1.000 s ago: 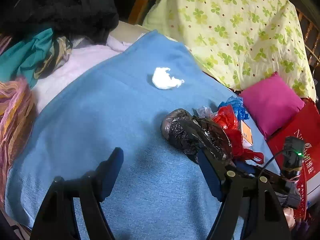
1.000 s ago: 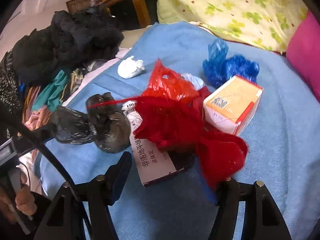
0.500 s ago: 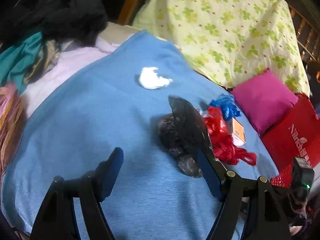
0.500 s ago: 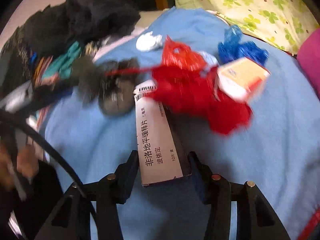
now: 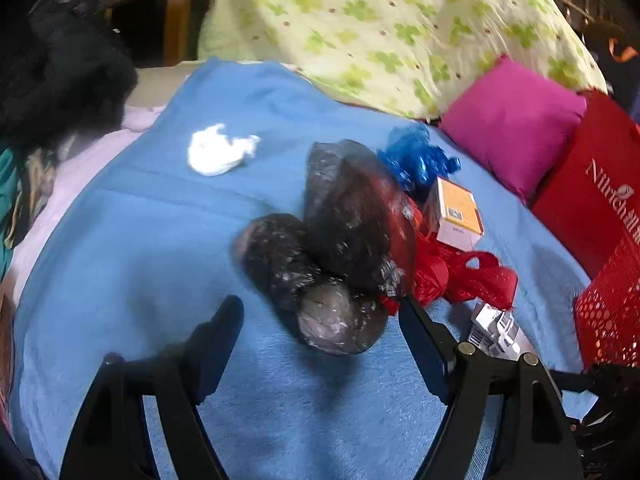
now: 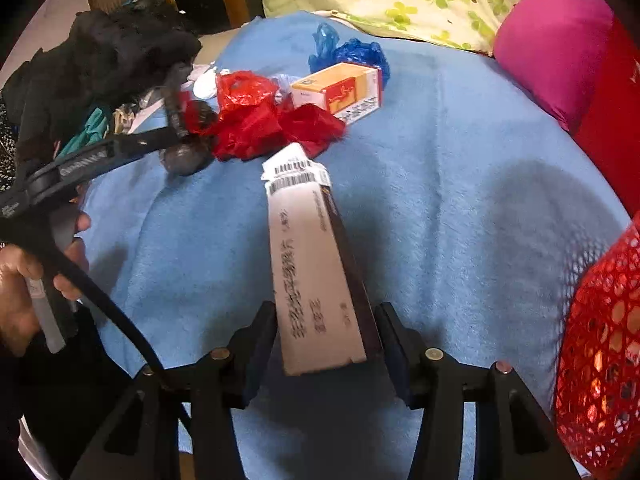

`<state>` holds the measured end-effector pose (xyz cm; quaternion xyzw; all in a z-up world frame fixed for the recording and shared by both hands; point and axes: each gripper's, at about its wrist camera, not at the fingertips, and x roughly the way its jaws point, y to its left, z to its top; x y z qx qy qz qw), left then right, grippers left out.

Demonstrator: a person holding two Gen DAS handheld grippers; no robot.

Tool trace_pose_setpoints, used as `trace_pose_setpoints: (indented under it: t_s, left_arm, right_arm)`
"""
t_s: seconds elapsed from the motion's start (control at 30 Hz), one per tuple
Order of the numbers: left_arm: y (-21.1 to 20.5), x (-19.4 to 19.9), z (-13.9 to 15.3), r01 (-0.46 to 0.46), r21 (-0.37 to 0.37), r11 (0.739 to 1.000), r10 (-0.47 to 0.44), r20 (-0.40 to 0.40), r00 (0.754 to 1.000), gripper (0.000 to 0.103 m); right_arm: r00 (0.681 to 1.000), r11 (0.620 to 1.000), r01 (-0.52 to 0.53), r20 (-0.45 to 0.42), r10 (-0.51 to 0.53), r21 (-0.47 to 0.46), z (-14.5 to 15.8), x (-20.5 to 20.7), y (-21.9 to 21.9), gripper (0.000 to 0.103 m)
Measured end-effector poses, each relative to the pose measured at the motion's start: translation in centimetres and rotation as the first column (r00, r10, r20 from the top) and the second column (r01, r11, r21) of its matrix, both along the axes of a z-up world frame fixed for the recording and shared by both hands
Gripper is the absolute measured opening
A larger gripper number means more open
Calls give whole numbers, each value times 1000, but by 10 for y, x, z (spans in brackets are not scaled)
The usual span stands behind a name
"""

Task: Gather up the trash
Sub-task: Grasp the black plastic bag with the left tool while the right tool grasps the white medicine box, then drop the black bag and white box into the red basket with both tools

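A crumpled black plastic bag [image 5: 340,240] lies on the blue blanket [image 5: 160,240], just ahead of my left gripper [image 5: 318,306]. Its jaws are opening wide and no pad presses on the bag. Behind the bag sit a red bag [image 5: 460,280], a blue bag [image 5: 416,160], an orange box [image 5: 456,212] and a white tissue wad [image 5: 216,154]. My right gripper [image 6: 326,312] has a long white medicine box [image 6: 312,272] between its jaws, lifted off the blanket. Both pads touch its sides while the jaws are opening.
A red mesh bag [image 6: 600,360] hangs at the right edge, next to a red paper bag [image 5: 592,200] and a pink pillow [image 5: 512,120]. Dark clothes [image 5: 60,80] are piled at the left. A hand [image 6: 16,292] holds the left gripper's handle.
My right gripper closed on the long white box and drew it back from under the red bag. My left gripper slid closer to the black bag, whose loose flap flipped up.
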<state>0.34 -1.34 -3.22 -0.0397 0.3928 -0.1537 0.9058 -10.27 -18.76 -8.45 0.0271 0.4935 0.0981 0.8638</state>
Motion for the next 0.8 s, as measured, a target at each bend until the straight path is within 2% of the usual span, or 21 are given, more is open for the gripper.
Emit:
trace_pose_setpoints:
  t_s: [0.07,0.13,0.2,0.33,0.37,0.43,0.5,0.53,0.57,0.63,0.8]
  left_arm:
    - [0,2,0,9,-23,1000,-9,-9,1000,80]
    - [5,2,4,14,-91,996,-15,-5,1000,81]
    - [9,2,5,12,-144,989,-13,-8,1000,86]
    - [8,13,-5,-9,-145,989,-1,-70,998,87]
    - [8,15,-8,-20,-143,990,8,-84,996,87]
    - [10,19,-14,-50,-136,989,36,-109,993,86]
    - [13,22,-19,-61,-131,989,44,-127,991,71]
    - [14,23,-21,-60,-133,989,41,-140,989,55]
    - [16,23,-23,-59,-139,988,38,-148,988,45]
    - [19,21,-23,-57,-151,987,35,-142,989,33]
    - [30,4,-12,-64,-162,985,50,-84,995,27]
  right_arm:
    - [1000,1000,10,-5,-10,24,0,6,5,65]
    - [1000,999,23,-6,-23,41,0,12,12,65]
    - [1000,998,28,4,-28,49,2,12,15,65]
    - [998,997,61,4,-61,55,-8,28,21,64]
    - [997,996,72,-17,-71,51,-13,31,21,56]
    - [997,997,81,-12,-81,20,-14,33,24,51]
    - [998,997,69,0,-69,26,-11,31,26,48]
    - [998,997,67,1,-67,26,-11,30,27,48]
    - [998,998,63,1,-63,24,-10,29,27,47]
    - [999,998,52,8,-53,38,-7,25,26,47]
    - [994,997,18,109,-26,81,20,6,24,47]
